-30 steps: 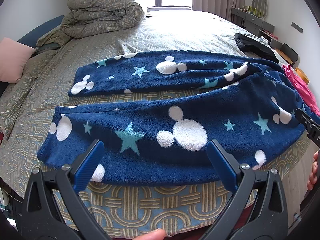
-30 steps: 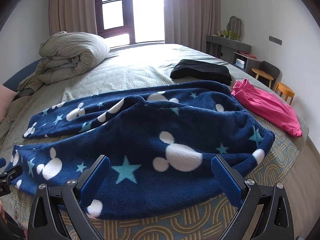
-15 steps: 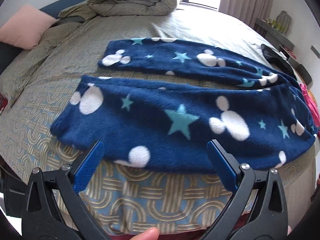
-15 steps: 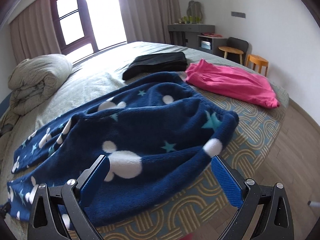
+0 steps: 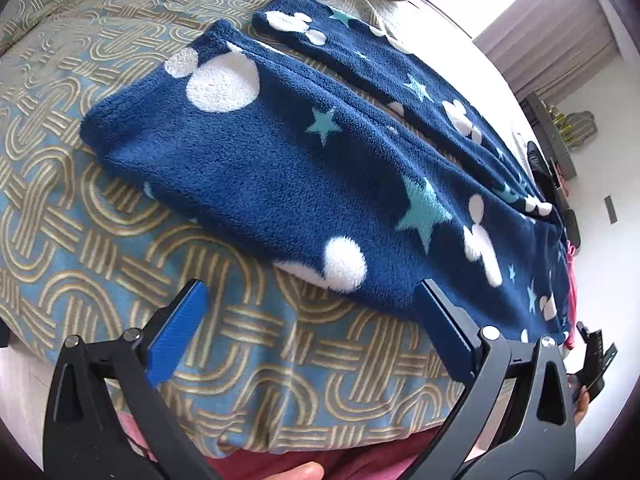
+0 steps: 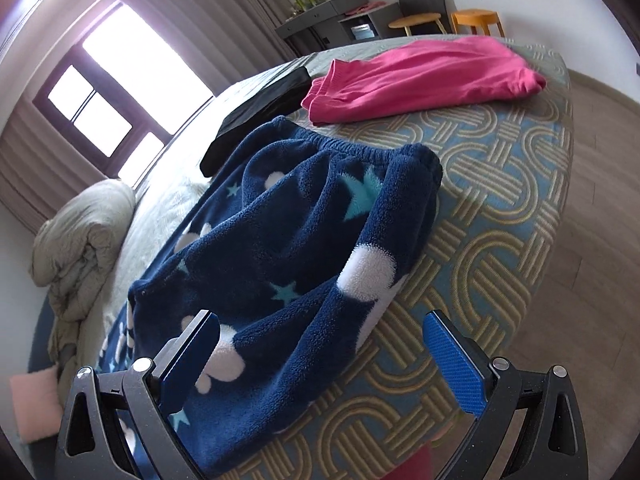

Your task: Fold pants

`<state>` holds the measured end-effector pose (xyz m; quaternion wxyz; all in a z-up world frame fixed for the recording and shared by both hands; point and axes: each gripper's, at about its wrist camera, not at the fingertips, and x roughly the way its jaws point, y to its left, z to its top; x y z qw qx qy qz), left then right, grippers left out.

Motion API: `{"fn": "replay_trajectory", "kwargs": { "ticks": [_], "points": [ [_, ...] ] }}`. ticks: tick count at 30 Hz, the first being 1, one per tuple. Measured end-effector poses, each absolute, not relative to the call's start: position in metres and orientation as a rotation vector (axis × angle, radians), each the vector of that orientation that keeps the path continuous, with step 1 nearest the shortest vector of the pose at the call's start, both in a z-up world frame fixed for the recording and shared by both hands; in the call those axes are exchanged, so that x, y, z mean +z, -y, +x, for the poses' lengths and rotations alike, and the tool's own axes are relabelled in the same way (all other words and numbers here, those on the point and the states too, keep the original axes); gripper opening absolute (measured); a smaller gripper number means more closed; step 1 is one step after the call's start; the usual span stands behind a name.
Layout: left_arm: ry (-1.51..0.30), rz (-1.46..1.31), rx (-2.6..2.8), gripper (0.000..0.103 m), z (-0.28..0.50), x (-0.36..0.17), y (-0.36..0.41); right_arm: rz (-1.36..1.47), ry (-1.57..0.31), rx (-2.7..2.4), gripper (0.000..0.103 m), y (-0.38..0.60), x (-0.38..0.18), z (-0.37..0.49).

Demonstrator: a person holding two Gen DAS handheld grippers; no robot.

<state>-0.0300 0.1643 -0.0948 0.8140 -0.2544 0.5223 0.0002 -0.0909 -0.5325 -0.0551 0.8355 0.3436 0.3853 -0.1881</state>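
Note:
Navy fleece pants [image 5: 304, 168] with white mouse heads and teal stars lie spread across the bed, both legs apart. The near leg's cuff [image 5: 132, 120] is at the left of the left wrist view. My left gripper [image 5: 308, 328] is open and empty, just short of the near leg's lower edge. In the right wrist view the elastic waistband [image 6: 360, 152] end of the pants [image 6: 288, 248] lies near the bed's corner. My right gripper [image 6: 320, 352] is open and empty, hovering by the waist end's near edge.
The bed [image 5: 100, 240] has a blue and tan patterned cover. Pink pants [image 6: 420, 76] and a black folded garment [image 6: 256, 112] lie beyond the waistband. A rolled duvet [image 6: 80, 236] sits at the far side. Wooden floor [image 6: 600, 240], stools and a desk lie to the right.
My left gripper has swung left toward the leg cuffs and come closer. My right gripper has swung right toward the waistband and the bed corner. Both stay open.

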Motion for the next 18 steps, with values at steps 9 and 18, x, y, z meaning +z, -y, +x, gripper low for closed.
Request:
{"fn": "replay_trajectory", "kwargs": {
  "ticks": [9, 18],
  "points": [
    [-1.110, -0.625, 0.005, 0.100, -0.001, -0.100, -0.166, 0.873, -0.762, -0.376, 0.097, 0.551, -0.075, -0.096],
    [-1.110, -0.711, 0.058, 0.042, 0.007, -0.103, -0.188, 0.911, -0.811, -0.354, 0.060, 0.556, -0.092, -0.073]
  ]
}}
